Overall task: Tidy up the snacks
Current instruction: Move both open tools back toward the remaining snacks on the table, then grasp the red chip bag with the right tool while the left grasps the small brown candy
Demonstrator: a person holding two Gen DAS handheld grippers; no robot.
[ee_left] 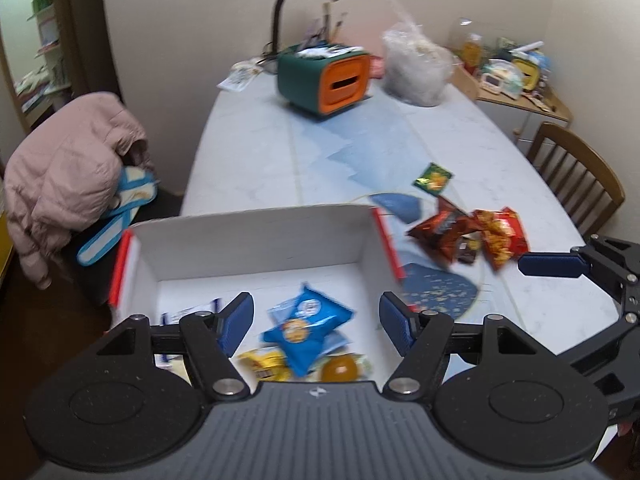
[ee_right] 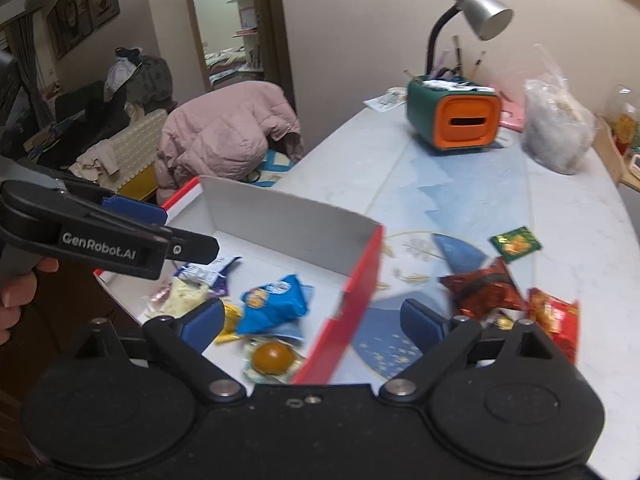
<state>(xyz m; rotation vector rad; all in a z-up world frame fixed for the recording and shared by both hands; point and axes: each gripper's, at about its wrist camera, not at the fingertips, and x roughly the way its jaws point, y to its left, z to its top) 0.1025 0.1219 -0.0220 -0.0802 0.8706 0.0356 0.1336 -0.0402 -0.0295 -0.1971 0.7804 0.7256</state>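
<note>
Snacks part sorted: blue packet (ee_left: 306,326), yellow sweets (ee_left: 264,364) and a round amber jelly (ee_left: 340,368) already inside the red-and-white box (ee_left: 248,236), with dark red bag (ee_left: 440,232), bright red bag (ee_left: 500,236) and small green sachet (ee_left: 434,177) lying on the table (ee_left: 520,312) just outside the box's right wall. Left gripper (ee_left: 316,326) above the box interior, jaws spread, pinching nothing. Right gripper (ee_right: 316,320) straddling the box's red side wall, jaws spread wide, likewise empty. Looks like the gap between a drop and the next pick-up. Next move probably calls for swinging away from the box toward the red bags, lowering over the nearest one and closing on a crinkled edge.
</note>
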